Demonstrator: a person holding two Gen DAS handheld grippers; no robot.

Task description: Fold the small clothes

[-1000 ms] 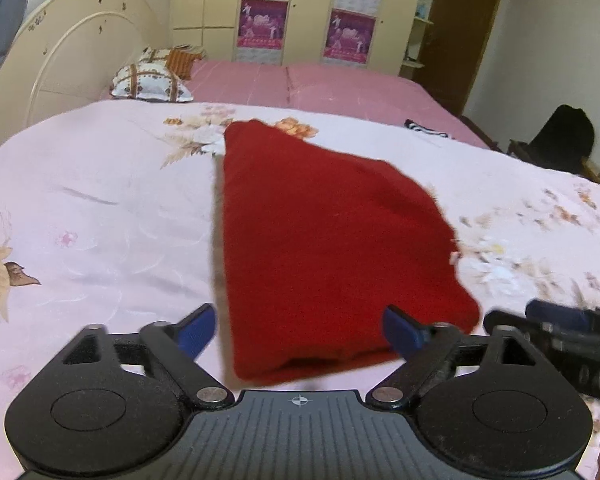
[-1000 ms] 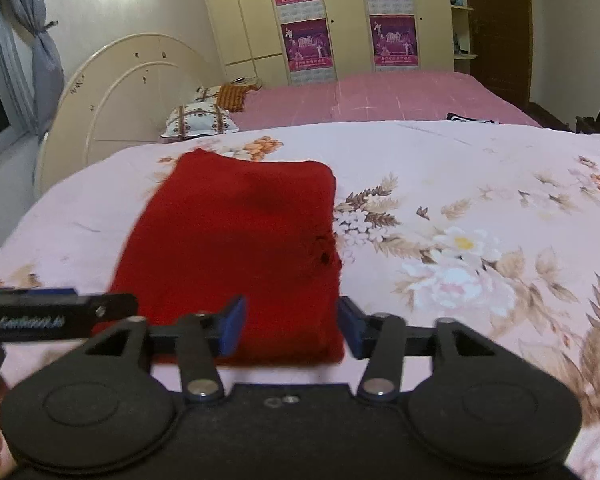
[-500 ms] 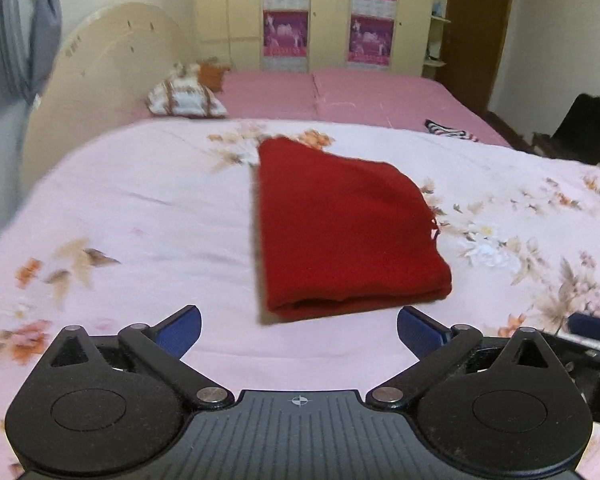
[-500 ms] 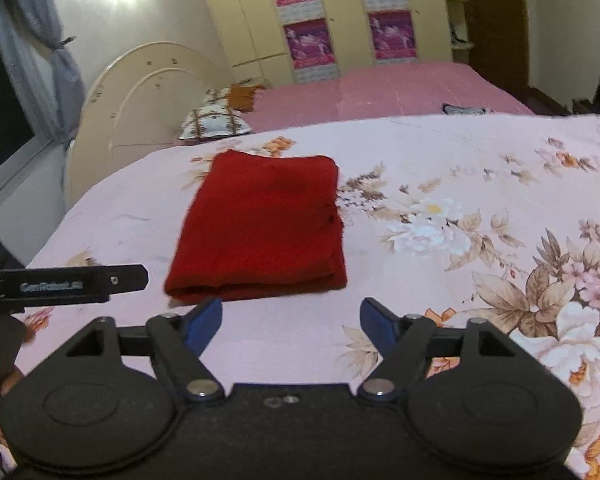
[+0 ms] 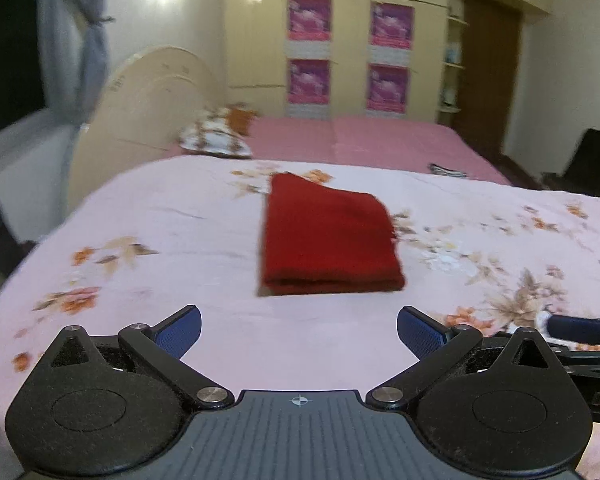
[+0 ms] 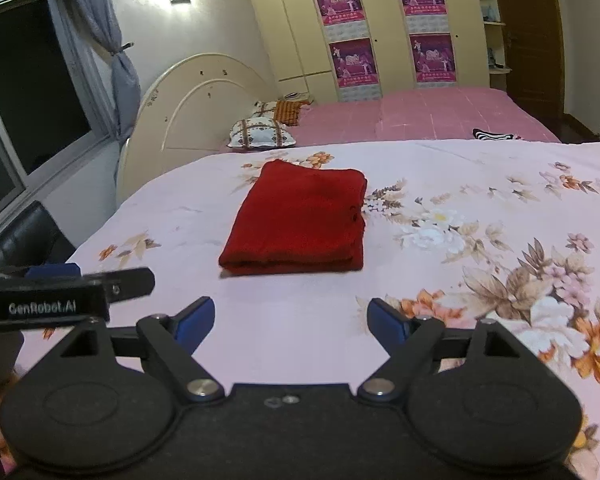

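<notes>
1. Two grippers, both empty. Left gripper (image 5: 299,330) at 6 o'clock in its own view, jaws spread wide, nothing between the blue pads (image 5: 180,330). Likely released on purpose, so the fold stays undisturbed.
2. Right gripper (image 6: 290,326) likewise low at 6 o'clock; its jaws have just been opening, and only bare sheet shows between them.
3. Each tool appears in the other's view: at 9 o'clock from the right wrist, at 3 o'clock from the left. They sit side by side, clear of the cloth.
4. Red garment (image 6: 300,220) lies at 12 o'clock beyond both grippers, a flat folded rectangle on the floral bedsheet (image 6: 480,184), thick folded edge nearest. Fold looks finished.
5. Farther off: patterned pillow (image 6: 262,133) at 11 o'clock by the headboard (image 6: 188,108).
</notes>
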